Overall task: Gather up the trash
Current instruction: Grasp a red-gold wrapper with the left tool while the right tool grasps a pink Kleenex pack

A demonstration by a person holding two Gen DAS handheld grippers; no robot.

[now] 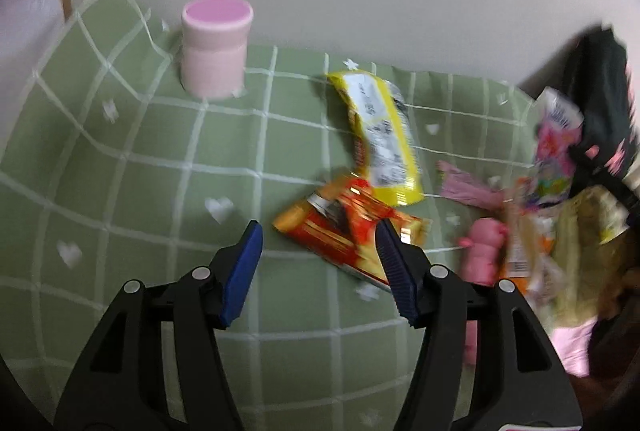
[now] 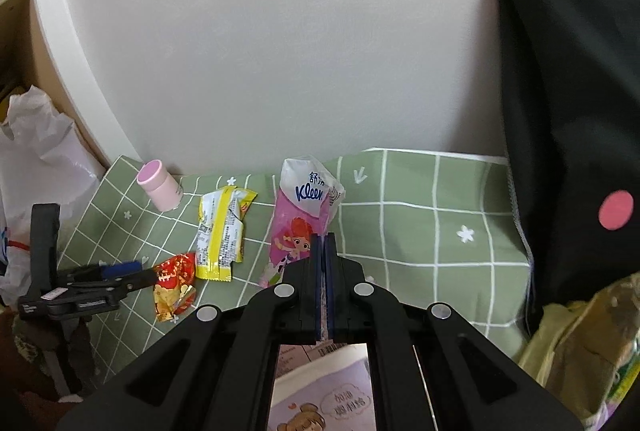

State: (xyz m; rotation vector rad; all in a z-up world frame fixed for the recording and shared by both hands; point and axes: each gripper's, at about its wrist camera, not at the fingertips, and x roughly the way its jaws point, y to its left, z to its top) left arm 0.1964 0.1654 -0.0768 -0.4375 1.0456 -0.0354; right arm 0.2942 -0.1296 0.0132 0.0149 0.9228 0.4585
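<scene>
My left gripper (image 1: 318, 231) is open just above the green checked cloth (image 1: 160, 159), its right finger over the near end of a red and orange snack wrapper (image 1: 340, 231). A yellow wrapper (image 1: 380, 135) lies just behind it. My right gripper (image 2: 324, 243) is shut on a pink Kleenex tissue pack (image 2: 304, 207) and holds it up above the cloth (image 2: 420, 231). In the right wrist view the left gripper (image 2: 120, 269) sits beside the red wrapper (image 2: 174, 285), with the yellow wrapper (image 2: 222, 231) behind.
A pink lidded jar (image 1: 216, 47) stands at the back left by the wall; it also shows in the right wrist view (image 2: 158, 189). A black bag with pink dots (image 2: 568, 111) hangs at the right. A white plastic bag (image 2: 36, 151) is at the far left. A pink toy (image 1: 484, 251) lies right of the wrappers.
</scene>
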